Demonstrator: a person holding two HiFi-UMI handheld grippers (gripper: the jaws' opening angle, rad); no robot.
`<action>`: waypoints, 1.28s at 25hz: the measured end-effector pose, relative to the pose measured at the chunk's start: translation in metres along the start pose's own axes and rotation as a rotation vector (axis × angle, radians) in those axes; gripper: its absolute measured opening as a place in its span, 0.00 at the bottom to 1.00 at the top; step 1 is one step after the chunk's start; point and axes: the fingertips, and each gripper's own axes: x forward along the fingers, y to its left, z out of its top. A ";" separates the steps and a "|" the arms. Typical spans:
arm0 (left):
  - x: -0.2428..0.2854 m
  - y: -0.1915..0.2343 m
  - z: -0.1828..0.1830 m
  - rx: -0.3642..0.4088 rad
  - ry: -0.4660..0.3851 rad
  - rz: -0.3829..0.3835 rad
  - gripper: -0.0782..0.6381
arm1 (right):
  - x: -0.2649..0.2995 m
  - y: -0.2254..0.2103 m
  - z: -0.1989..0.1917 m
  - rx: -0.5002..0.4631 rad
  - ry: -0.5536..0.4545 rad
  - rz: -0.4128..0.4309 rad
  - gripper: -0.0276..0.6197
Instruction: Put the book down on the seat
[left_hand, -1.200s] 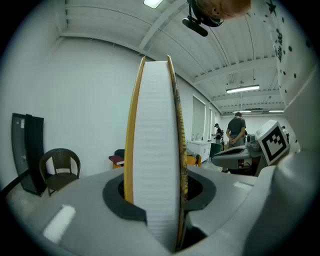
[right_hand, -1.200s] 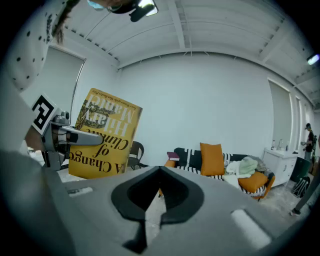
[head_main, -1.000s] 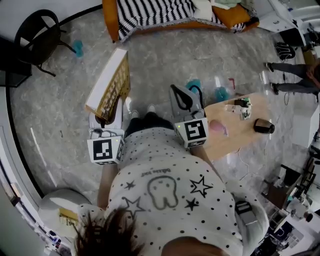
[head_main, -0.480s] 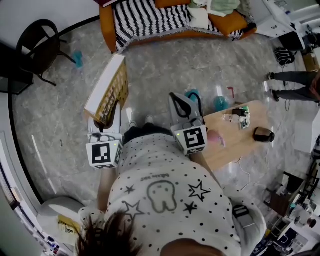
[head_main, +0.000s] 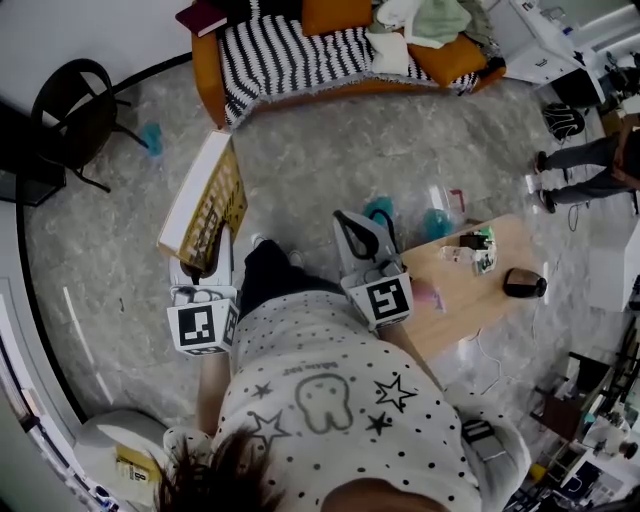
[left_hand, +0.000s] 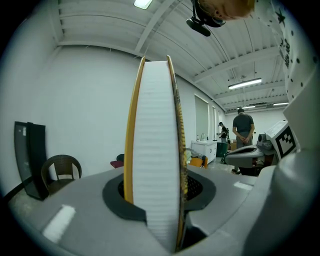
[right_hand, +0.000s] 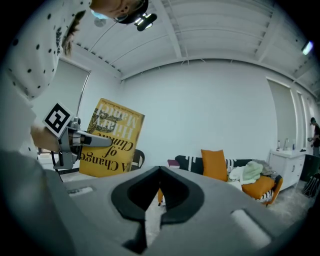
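A thick book (head_main: 198, 200) with a yellow cover stands on edge in my left gripper (head_main: 204, 264), which is shut on its lower end. In the left gripper view the book (left_hand: 154, 150) fills the middle, white page block toward the camera, clamped between the jaws of the left gripper (left_hand: 156, 222). The right gripper (head_main: 358, 232) floats beside it, shut and empty. An orange sofa (head_main: 300, 55) with a striped blanket lies ahead across bare floor. The right gripper view shows the sofa (right_hand: 222, 169) beyond the closed right gripper (right_hand: 154, 212), with the book (right_hand: 114, 142) at left.
A black chair (head_main: 78, 98) stands at the far left. A low wooden table (head_main: 470, 285) with small items is at the right, with bottles (head_main: 440, 205) on the floor beside it. Cushions and clothes (head_main: 430, 30) lie on the sofa's right part. A person (head_main: 590, 160) stands at the far right.
Both grippers and the book have moved forward toward the sofa, which now shows more fully at the top of the head view. The grip on the book is unchanged.
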 end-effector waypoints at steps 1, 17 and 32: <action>0.002 0.002 -0.001 -0.002 0.004 0.001 0.31 | 0.002 -0.002 0.002 -0.001 0.000 -0.003 0.05; 0.076 0.070 0.022 0.001 0.002 -0.052 0.31 | 0.103 -0.012 0.030 0.025 -0.001 -0.043 0.05; 0.107 0.123 0.031 -0.001 -0.003 -0.065 0.31 | 0.162 -0.009 0.041 0.029 0.033 -0.074 0.05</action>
